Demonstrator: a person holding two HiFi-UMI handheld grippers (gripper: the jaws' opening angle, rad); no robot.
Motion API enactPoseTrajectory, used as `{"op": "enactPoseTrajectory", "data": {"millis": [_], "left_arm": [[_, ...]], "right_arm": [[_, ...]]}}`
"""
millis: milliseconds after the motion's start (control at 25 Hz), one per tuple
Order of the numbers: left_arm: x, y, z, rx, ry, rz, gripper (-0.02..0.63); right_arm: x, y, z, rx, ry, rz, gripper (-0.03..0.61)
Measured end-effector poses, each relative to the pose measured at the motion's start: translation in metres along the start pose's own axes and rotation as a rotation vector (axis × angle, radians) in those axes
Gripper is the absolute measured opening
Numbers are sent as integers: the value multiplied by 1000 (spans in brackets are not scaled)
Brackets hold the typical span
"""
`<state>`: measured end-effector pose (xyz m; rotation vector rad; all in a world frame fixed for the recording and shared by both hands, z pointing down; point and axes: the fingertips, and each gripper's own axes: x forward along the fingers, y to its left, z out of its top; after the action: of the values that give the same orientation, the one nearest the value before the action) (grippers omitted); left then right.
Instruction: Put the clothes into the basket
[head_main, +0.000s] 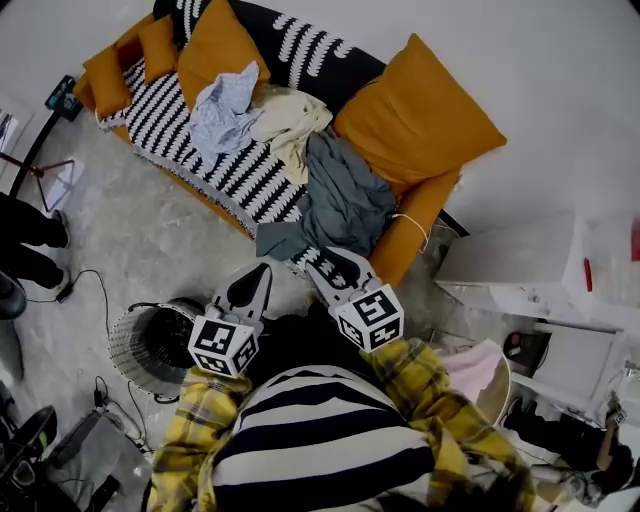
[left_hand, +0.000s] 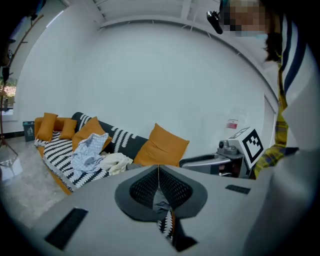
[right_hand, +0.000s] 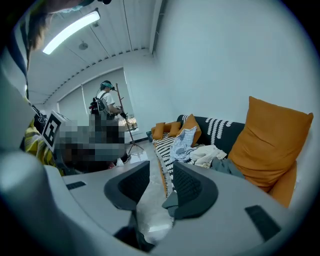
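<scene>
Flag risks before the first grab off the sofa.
1. The left gripper is shut. If it reaches the grey garment that way, it would likely push, not grab. The right gripper is open and empty.
2. The cream garment lies against the grey one, so a pull might drag it off the sofa.
3. The basket stands on the floor off to the left. Carried cloth may trail or hang over its rim.

yellow plaid sleeves (head_main: 200, 420), navy-and-white striped top (head_main: 320, 445), black-and-white marker cubes (head_main: 222, 345), dark ribbed fingers (right_hand: 191, 188)
</scene>
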<state>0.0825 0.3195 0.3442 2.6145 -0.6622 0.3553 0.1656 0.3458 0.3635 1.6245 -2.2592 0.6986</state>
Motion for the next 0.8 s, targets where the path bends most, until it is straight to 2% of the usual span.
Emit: {"op": "enactPoseTrajectory", "data": {"millis": [320, 640, 800], "left_arm": [[85, 28, 0, 3, 84, 4, 18], [139, 63, -29, -43, 209, 43, 18], [172, 75, -46, -55, 257, 33, 18]], "right_arm": [[36, -95, -11, 56, 68, -32, 153], [87, -159, -50, 70, 181, -42, 210], [113, -190, -71, 66, 222, -62, 229]]}}
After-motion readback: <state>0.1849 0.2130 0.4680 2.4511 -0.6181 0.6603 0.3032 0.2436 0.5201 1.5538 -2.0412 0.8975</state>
